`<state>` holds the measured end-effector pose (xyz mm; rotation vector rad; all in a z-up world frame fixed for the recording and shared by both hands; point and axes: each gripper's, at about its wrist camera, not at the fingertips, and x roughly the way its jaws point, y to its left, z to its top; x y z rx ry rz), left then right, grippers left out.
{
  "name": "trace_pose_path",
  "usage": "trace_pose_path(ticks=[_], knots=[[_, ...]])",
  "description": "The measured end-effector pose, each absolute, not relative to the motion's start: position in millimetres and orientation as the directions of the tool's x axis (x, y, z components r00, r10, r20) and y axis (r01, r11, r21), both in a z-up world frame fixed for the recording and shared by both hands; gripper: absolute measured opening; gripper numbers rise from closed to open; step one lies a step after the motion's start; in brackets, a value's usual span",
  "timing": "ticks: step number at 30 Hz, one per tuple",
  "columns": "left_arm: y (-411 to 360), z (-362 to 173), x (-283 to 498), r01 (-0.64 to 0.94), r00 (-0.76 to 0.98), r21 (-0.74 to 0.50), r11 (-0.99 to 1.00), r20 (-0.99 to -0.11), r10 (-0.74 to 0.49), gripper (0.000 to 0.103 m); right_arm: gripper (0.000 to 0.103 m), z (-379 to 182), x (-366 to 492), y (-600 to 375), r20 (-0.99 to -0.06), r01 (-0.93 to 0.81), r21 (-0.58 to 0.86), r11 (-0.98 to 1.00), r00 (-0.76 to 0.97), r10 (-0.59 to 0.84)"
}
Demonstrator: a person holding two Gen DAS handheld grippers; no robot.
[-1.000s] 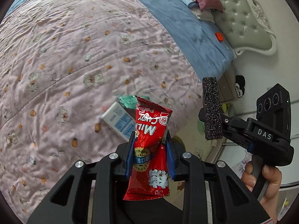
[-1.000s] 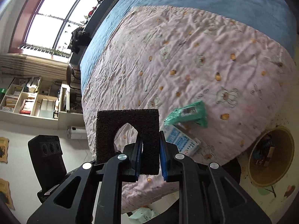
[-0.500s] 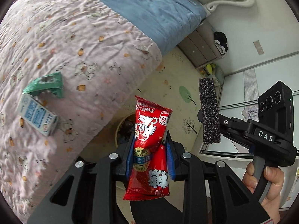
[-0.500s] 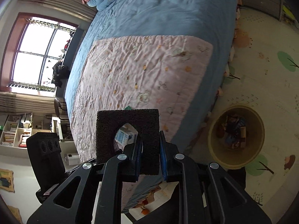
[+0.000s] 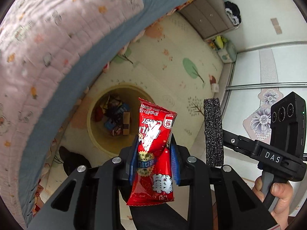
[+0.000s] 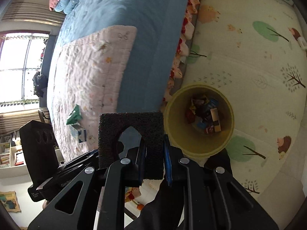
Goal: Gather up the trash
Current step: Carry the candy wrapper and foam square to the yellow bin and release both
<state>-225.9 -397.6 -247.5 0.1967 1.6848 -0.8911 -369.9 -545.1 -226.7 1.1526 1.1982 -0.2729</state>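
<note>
My left gripper [image 5: 154, 161] is shut on a red milk candy wrapper [image 5: 153, 153] and holds it upright in the air, just right of and above the yellow trash bin [image 5: 92, 126] on the floor. My right gripper [image 6: 153, 159] is shut on a black foam piece [image 6: 130, 128] with an arched cut-out; the piece also shows edge-on in the left wrist view [image 5: 213, 132]. The bin [image 6: 199, 151] sits close ahead and to the right in the right wrist view, with several wrappers inside. A green packet [image 6: 73, 116] and a white-blue carton [image 6: 81, 135] lie on the pink quilt.
The bed with its pink quilt [image 5: 34, 48] and blue sheet [image 6: 134, 19] stands left of the bin. A patterned play mat [image 6: 249, 57] covers the floor. A grey drawer unit [image 5: 209, 19] stands by the wall. A sliding door [image 5: 268, 76] is at the right.
Both grippers have swung away from the bed toward the floor. The yellow bin has come much closer in both views. The candy wrapper and the foam piece stay gripped.
</note>
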Motion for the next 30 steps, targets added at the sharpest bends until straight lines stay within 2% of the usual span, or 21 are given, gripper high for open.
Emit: trace_pose_path(ticks=[8,13,27,29,30], knots=[[-398,-314,-242,0.540,-0.360,-0.415,0.732,-0.900,-0.245,0.029,0.017,-295,-389,-548,-0.834,0.741,0.524,0.421,0.345,0.431],[-398,-341,-239,0.505,-0.370,-0.425,0.751,-0.893,-0.257,0.029,0.017,-327,-390,-549,-0.837,0.761,0.510,0.402,0.330,0.437],[-407,-352,-229,0.494,-0.381,-0.427,0.757,-0.890,-0.253,0.031,0.019,-344,-389,-559,-0.846,0.784,0.488,0.385,0.315,0.430],[-406,-353,-227,0.476,-0.400,-0.448,0.756,-0.877,-0.268,0.040,0.022,-345,-389,-559,-0.844,0.787,0.486,0.380,0.311,0.436],[-406,-354,-226,0.468,-0.406,-0.456,0.757,-0.872,-0.274,0.058,0.035,-346,-389,-559,-0.845,0.790,0.482,0.378,0.305,0.439]])
